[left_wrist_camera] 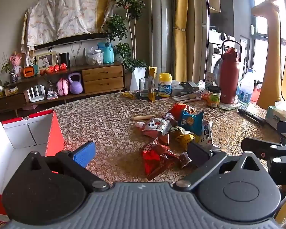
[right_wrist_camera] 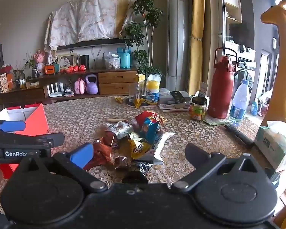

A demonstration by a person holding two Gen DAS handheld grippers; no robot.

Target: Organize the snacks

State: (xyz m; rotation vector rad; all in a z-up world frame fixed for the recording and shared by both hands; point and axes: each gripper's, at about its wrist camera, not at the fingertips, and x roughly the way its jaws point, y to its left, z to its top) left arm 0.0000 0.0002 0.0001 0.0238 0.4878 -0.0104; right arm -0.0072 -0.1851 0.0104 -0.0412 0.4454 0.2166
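A pile of snack packets lies mid-table: a red Oreo packet [left_wrist_camera: 156, 159], a white packet [left_wrist_camera: 158, 126], a blue packet [left_wrist_camera: 190, 121] and a yellow M&M's packet [right_wrist_camera: 140, 147]. An open red-and-white box [left_wrist_camera: 28, 133] stands at the left; it also shows in the right wrist view [right_wrist_camera: 35, 120]. My left gripper [left_wrist_camera: 141, 152] is open and empty, just short of the Oreo packet. My right gripper [right_wrist_camera: 139, 155] is open and empty over the near side of the pile. The left gripper's side shows at the left of the right wrist view [right_wrist_camera: 24, 143].
At the back of the table stand a glass [left_wrist_camera: 144, 87], a yellow-capped bottle [left_wrist_camera: 164, 85], a jar [left_wrist_camera: 214, 96], a red flask [left_wrist_camera: 229, 76] and a water bottle [left_wrist_camera: 246, 89]. A tissue pack [right_wrist_camera: 274, 143] and a black stick [right_wrist_camera: 238, 133] lie at the right.
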